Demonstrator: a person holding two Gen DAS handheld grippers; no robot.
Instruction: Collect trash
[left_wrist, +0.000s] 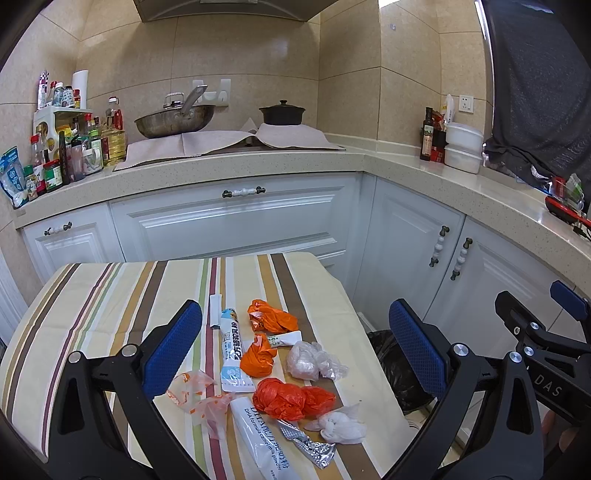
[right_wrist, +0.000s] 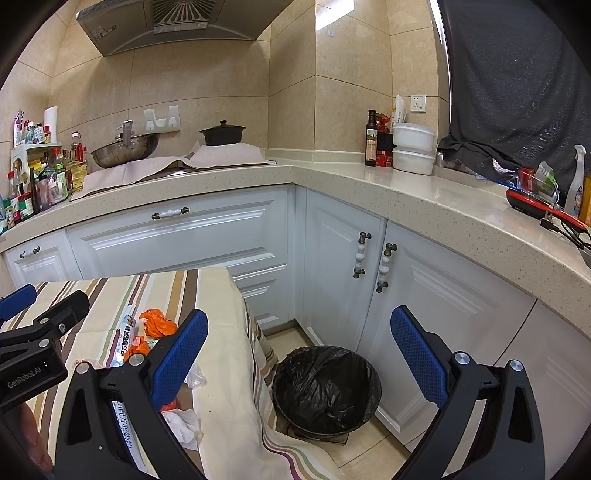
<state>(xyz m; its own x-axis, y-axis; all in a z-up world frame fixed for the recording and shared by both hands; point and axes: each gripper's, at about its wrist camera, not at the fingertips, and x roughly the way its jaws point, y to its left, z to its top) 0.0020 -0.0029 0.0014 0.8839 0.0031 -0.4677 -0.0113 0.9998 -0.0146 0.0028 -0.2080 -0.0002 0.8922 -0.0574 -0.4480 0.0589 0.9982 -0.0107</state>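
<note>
Your trash (left_wrist: 273, 373) lies scattered on the striped surface (left_wrist: 110, 295); the lined bin (right_wrist: 327, 387) stands on the floor beside it. Both the left tool (left_wrist: 295, 347) and right tool (right_wrist: 299, 354) hang apart, empty. Light bags could slip your pinch or snag neighbours off the edge.

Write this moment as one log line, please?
stage: not started | left gripper: open above trash | right gripper: open, empty | bin: beside table
</note>
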